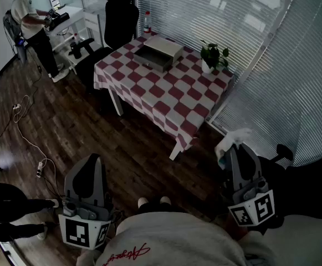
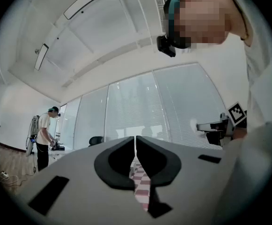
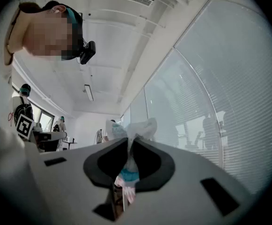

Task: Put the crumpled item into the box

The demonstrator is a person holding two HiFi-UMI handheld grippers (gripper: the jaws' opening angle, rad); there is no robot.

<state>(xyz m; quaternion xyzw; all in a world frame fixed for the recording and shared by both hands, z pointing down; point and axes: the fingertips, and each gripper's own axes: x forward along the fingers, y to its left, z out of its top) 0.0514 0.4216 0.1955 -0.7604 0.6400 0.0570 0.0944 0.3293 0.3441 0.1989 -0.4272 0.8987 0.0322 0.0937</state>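
The crumpled item (image 1: 234, 136) is a white wad with a bit of blue in it, and it is not yet in the box. The right gripper (image 1: 235, 151) holds it. In the right gripper view the jaws are pressed together on the wad (image 3: 136, 129), and part of it sticks out above the jaw tips while another part hangs down between them. So I judge that the pick-up part of the task is done.

The left gripper (image 1: 94, 159) carries nothing. In the left gripper view (image 2: 135, 143) its two jaws meet along a thin line and nothing sits between them. Both grippers are held low and close to the person's body, over the dark wooden floor (image 1: 83, 126).

The box (image 1: 159, 51) is grey, shallow and open at the top. It stands on the table (image 1: 172, 96) with the red and white checked cloth, close to the far corner. As far as the head view shows, the box is empty inside. A small potted plant (image 1: 213, 55) stands at the corner next to the window blinds, apart from the box. A black chair (image 1: 119, 21) stands beyond the table's far left edge.

The table is well apart from the grippers, with open floor between. What is left, in my judgement, is to walk to the table, bring the right gripper over the box and let go of the wad there.
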